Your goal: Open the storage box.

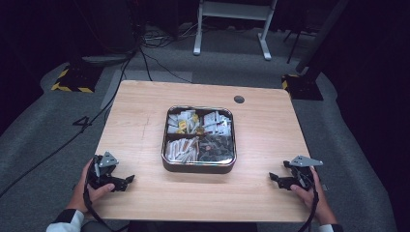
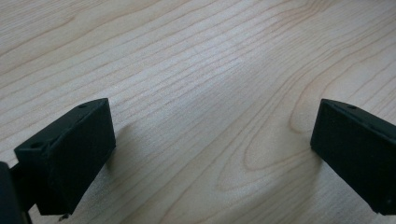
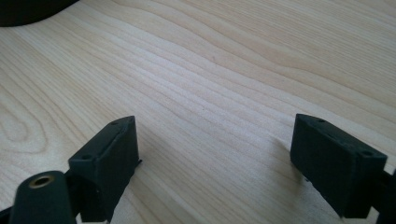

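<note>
A dark room surrounds the wooden desk (image 1: 145, 121). The divided tin (image 1: 199, 166) of packets sits mid-desk, untouched. Left gripper (image 1: 126, 182) and right gripper (image 1: 273, 178) rest near the front corners, both wide open and empty; everything remains undone.

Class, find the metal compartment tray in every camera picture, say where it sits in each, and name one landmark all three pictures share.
High view: the metal compartment tray sits mid-table, between and beyond the left gripper and right gripper.
Left gripper view: I can't make out the tray; bare wood lies between the open jaws.
Right gripper view: a dark curved shape at the top left corner may be its wall; I can't be sure.
Shared landmark: the light wooden table.
</note>
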The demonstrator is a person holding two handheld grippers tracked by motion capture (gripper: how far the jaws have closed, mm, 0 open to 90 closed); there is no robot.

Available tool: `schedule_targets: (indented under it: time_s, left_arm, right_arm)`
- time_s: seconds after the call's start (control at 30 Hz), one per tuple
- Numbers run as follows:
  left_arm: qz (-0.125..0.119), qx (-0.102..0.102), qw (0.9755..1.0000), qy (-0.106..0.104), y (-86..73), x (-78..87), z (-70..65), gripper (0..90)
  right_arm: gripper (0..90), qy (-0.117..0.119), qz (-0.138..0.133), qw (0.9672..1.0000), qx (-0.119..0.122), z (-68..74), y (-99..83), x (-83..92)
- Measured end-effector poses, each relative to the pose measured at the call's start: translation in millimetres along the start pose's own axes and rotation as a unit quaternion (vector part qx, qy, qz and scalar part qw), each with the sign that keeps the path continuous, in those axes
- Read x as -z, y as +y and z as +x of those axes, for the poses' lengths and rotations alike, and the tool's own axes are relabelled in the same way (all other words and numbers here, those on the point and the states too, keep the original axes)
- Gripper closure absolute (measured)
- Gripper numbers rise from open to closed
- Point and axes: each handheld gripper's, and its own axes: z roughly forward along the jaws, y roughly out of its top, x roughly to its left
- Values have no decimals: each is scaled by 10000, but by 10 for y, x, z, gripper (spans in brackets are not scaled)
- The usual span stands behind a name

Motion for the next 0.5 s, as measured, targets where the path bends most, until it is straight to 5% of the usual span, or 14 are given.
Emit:
schedule_targets:
  time_s: [0.5]
  left_arm:
    - [1,44,10000,39,-14,13,0,2]
  right_arm:
    - [145,29,64,10000,47,-13,18,-7]
